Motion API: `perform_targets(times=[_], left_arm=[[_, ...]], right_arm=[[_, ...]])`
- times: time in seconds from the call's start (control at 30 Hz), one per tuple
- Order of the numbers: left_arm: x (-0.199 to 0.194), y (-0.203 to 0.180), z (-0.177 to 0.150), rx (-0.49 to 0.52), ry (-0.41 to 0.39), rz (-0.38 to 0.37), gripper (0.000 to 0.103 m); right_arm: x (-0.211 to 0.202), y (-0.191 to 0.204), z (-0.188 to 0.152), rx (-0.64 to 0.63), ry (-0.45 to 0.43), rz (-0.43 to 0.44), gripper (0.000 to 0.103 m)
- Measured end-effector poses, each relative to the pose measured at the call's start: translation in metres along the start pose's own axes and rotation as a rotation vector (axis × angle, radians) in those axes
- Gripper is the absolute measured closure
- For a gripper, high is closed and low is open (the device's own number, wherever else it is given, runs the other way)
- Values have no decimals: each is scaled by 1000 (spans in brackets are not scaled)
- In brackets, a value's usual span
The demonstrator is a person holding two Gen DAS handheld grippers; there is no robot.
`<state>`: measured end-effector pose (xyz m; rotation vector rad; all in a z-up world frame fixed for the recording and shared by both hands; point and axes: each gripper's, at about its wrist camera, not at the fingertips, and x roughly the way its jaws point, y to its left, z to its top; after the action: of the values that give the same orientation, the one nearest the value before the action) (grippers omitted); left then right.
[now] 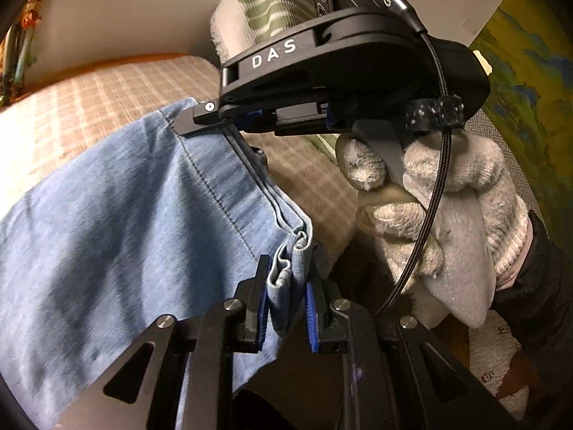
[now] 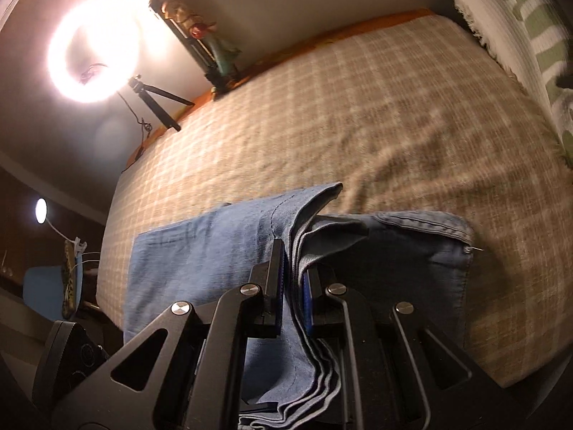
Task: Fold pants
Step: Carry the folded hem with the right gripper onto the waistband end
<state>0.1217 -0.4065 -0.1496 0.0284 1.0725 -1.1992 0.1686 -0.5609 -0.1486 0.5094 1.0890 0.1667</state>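
Observation:
Light blue denim pants (image 1: 118,236) spread over a beige checked bedspread (image 1: 89,104). My left gripper (image 1: 286,261) is shut on a bunched edge of the pants. The other gripper's body, marked DAS (image 1: 322,68), is seen in the left wrist view just above, held by a gloved hand (image 1: 451,208); its fingers run along the same edge. In the right wrist view my right gripper (image 2: 293,261) is shut on several stacked layers of the pants (image 2: 200,251), which lie folded on the bedspread (image 2: 358,114) with a darker waistband part (image 2: 426,229) to the right.
A bright ring light (image 2: 93,50) on a small tripod (image 2: 161,100) stands at the bed's far edge beside a framed picture (image 2: 200,36). A green-striped white cloth (image 2: 519,28) lies at the right. A blue chair (image 2: 43,290) stands off the bed, lower left.

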Motion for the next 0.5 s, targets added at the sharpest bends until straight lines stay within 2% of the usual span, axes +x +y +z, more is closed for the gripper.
perform_targets(times=[0.2, 0.3, 0.5], left_arm=[[-3, -22, -13, 13, -16, -46, 89], [7, -25, -6, 29, -21, -59, 89], [37, -20, -15, 23, 70, -67, 89]], right_arm=[[-13, 0, 0, -35, -26, -13, 94], [-22, -3, 2, -60, -44, -24, 94], [3, -42, -13, 10, 11, -64, 94]])
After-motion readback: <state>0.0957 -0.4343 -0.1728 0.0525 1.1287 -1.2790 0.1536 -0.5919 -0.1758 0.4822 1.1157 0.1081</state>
